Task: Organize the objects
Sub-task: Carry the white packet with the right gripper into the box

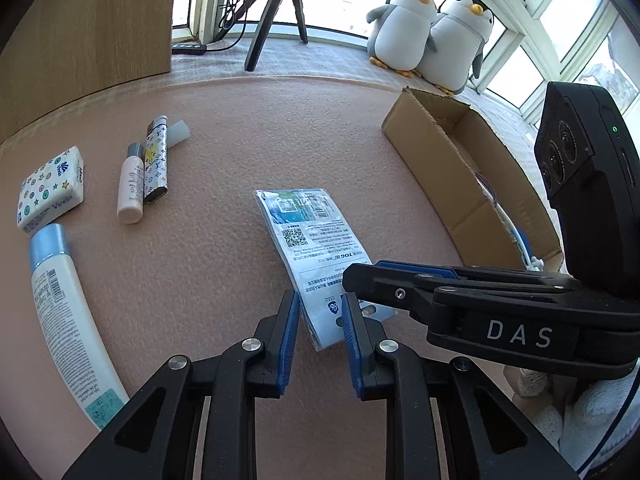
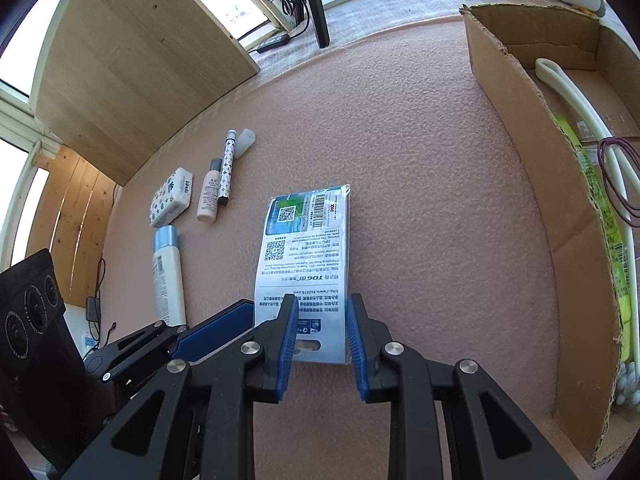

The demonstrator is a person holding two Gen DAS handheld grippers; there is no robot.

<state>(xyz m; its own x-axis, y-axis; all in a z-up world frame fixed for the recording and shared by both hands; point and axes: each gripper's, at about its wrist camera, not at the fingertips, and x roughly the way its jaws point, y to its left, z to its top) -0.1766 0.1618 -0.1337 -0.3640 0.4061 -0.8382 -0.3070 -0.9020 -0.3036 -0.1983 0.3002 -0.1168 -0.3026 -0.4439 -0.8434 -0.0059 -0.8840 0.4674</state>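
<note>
Surface: a pink textured mat (image 1: 224, 128) was seen under every item, with a wooden panel (image 1: 92, 24) standing at its far left.
Packet: a flat plastic-wrapped packet (image 1: 308, 240), printed with QR codes and a barcode, was laid flat near the middle of the mat; its near end, with the hang slot, was found between both grippers.
Left gripper (image 1: 320, 312): its blue-padded fingers were held narrowly apart on either side of the packet's near end; no firm grip could be made out.
Right gripper (image 2: 322, 316): its fingers were likewise held narrowly apart, straddling the same near end from above; whether the pads touched the packet could not be told.
Cardboard box (image 2: 532, 184): it was placed open to the right of the packet; a white looped strap, a yellow-green packet and cotton swabs were seen inside.
Left cluster: a patterned tissue pack (image 1: 52, 190), a small cream bottle (image 1: 131, 184), a patterned pen-like tube (image 1: 157, 160) with a loose translucent cap (image 1: 179, 133) beside it, and a white tube with a light blue cap (image 1: 64, 312) were lying well apart from the packet.
Windowsill: two penguin plush toys (image 1: 430, 36) and a black tripod (image 1: 276, 8) were seen.
Hand: a white glove (image 1: 560, 412) was seen under the right gripper.
</note>
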